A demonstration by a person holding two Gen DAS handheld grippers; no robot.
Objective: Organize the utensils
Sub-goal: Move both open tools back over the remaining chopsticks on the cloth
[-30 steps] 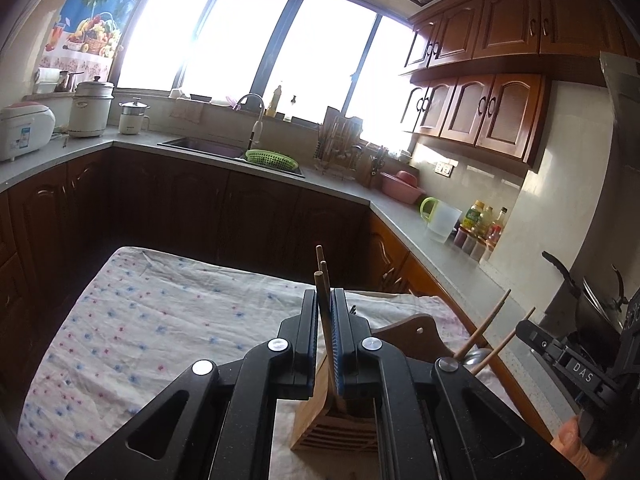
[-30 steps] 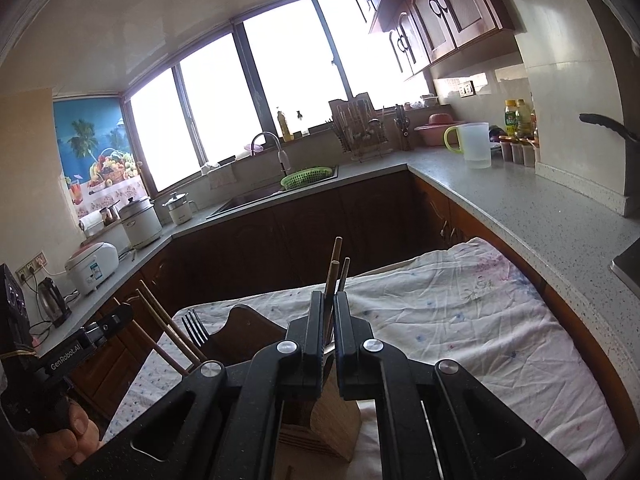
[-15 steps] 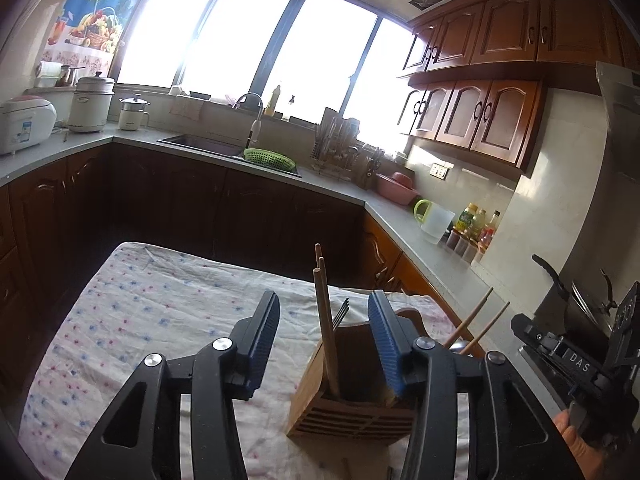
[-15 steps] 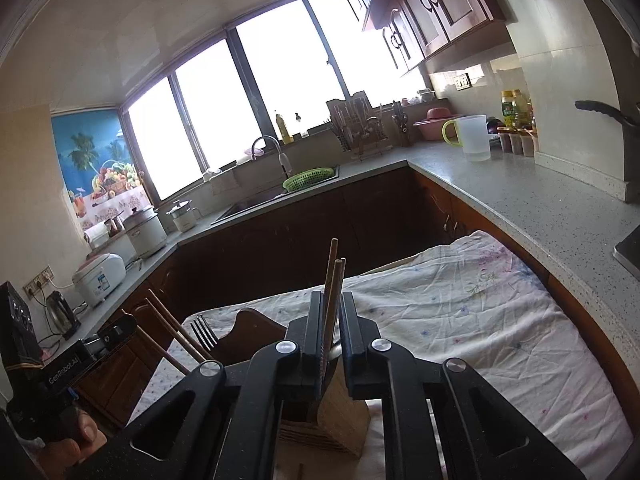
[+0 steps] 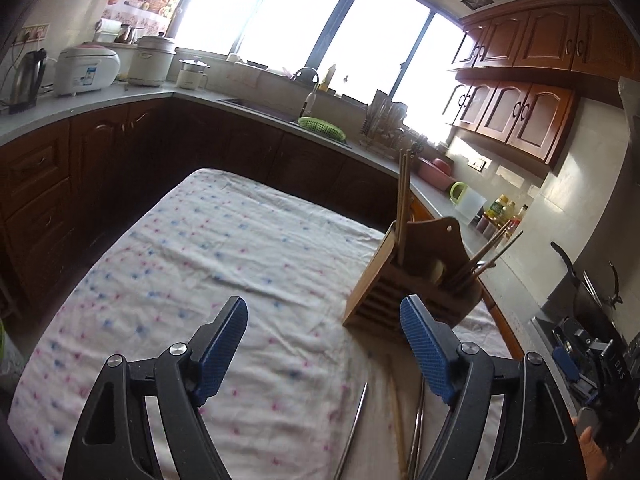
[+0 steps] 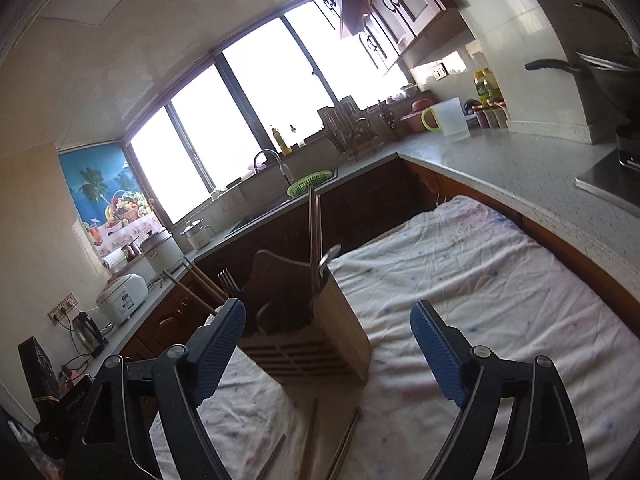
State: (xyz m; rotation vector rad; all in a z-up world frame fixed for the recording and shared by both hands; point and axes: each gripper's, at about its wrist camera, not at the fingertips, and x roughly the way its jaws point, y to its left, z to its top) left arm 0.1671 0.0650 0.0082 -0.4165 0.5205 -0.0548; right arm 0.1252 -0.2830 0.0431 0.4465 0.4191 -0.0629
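Left wrist view: loose utensils (image 5: 400, 420), thin rods of metal and wood, lie on the flowered cloth (image 5: 200, 260) low in the frame, their long axes pointing roughly toward the wooden holder (image 5: 404, 280) just beyond. They sit nearer the right-hand finger of the left gripper (image 5: 324, 344), which is spread wide and holds nothing. The right gripper (image 6: 328, 344) is equally wide and empty, the same rods (image 6: 340, 440) lying between its fingers. The holder stands near the table's edge; open cloth lies to the other side.
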